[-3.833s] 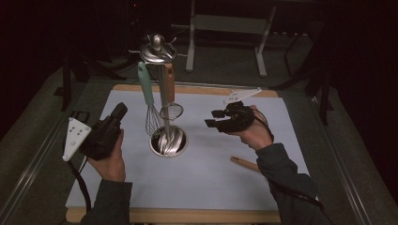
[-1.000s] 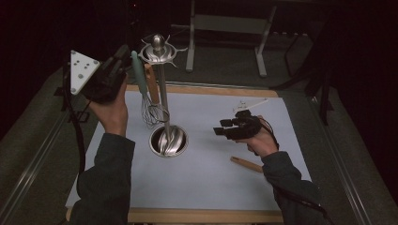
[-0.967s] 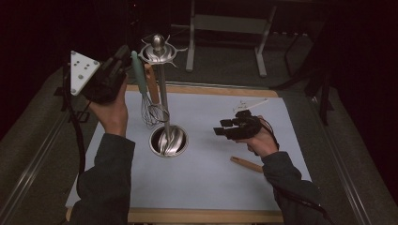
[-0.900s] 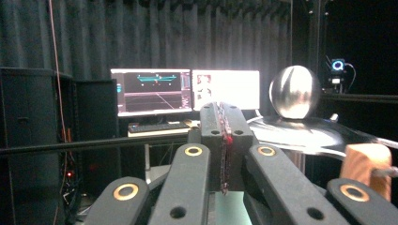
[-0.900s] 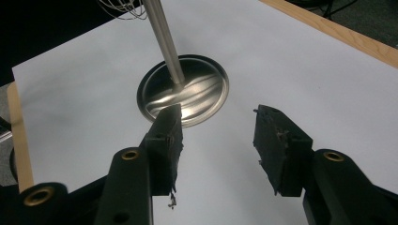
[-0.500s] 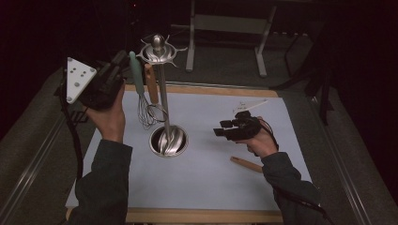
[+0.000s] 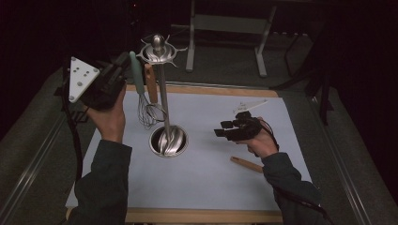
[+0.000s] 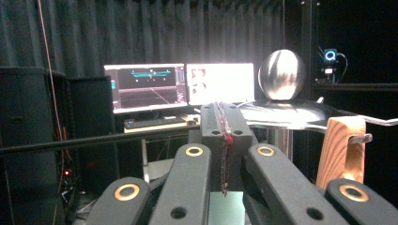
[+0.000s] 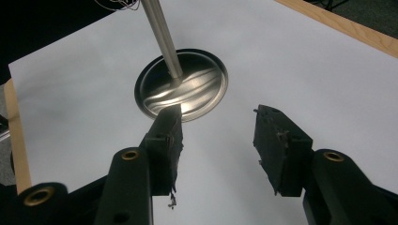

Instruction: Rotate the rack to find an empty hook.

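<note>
Gripping the pale green handle of the whisk (image 7: 143,101) near its top, the left gripper (image 7: 123,70) is raised beside the head of the utensil stand (image 7: 162,93), its jaws pressed narrow on the handle; in the left gripper view (image 8: 224,140) the two pads meet almost flush and what lies between them is hard to make out, with a sliver of pale green low between the jaws. The whisk hangs close to upright from the stand's top, its wire cage just left of the pole and above the round steel base, though whether the handle's end sits on a hook is hidden by the gripper. A wooden handle (image 7: 150,82) hangs just beside it, its lower part lost behind the whisk and pole; the left gripper view shows its top (image 8: 341,150) cut off at the bottom edge. The right gripper (image 7: 225,132) hovers over the white mat (image 7: 211,187) to the right of the base, jaws wide apart and holding nothing. A wooden stick (image 7: 246,164) lies on the mat by the right wrist, partly hidden by the sleeve. A small white object (image 7: 248,106) beyond the right gripper is too dim to identify.
</note>
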A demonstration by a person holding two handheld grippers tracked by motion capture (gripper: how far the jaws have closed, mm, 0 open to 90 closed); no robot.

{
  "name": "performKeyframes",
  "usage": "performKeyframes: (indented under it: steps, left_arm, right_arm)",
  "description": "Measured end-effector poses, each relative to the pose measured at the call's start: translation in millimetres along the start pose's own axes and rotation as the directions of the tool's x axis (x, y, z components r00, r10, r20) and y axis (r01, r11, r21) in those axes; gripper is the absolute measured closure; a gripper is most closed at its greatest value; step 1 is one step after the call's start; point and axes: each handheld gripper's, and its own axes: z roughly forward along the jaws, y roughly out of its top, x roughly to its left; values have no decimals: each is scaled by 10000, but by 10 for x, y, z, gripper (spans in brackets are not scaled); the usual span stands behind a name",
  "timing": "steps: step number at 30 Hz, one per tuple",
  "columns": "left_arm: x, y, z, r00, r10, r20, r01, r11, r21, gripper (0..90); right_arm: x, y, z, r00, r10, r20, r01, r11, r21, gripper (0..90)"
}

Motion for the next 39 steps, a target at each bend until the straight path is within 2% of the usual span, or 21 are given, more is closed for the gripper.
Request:
performKeyframes:
  steps: [15, 22, 30, 33, 39]
  left_arm:
    - [79, 46, 144, 9998, 125, -135, -118, 9987, 504, 898]
    - [93, 43, 181, 9998, 50, -188, -39, 9982, 590, 898]
    - [100, 5, 125, 10000, -11, -86, 16, 9981, 613, 898]
    - [119, -41, 69, 9998, -175, -91, 180, 9981, 583, 898]
    - [159, -169, -62, 9992, -364, -185, 375, 9974, 623, 897]
  right_arm:
    - [-24, -23, -4, 10000, 44, 5, -44, 10000, 41, 517]
    - [-39, -46, -12, 10000, 82, 32, -82, 10000, 38, 517]
    - [-76, -90, -41, 9998, 172, 87, -172, 9998, 28, 519]
    - [-89, -114, -53, 9997, 256, 46, -256, 9996, 100, 537]
    - [-115, -176, -81, 9991, 251, 355, -258, 9995, 204, 564]
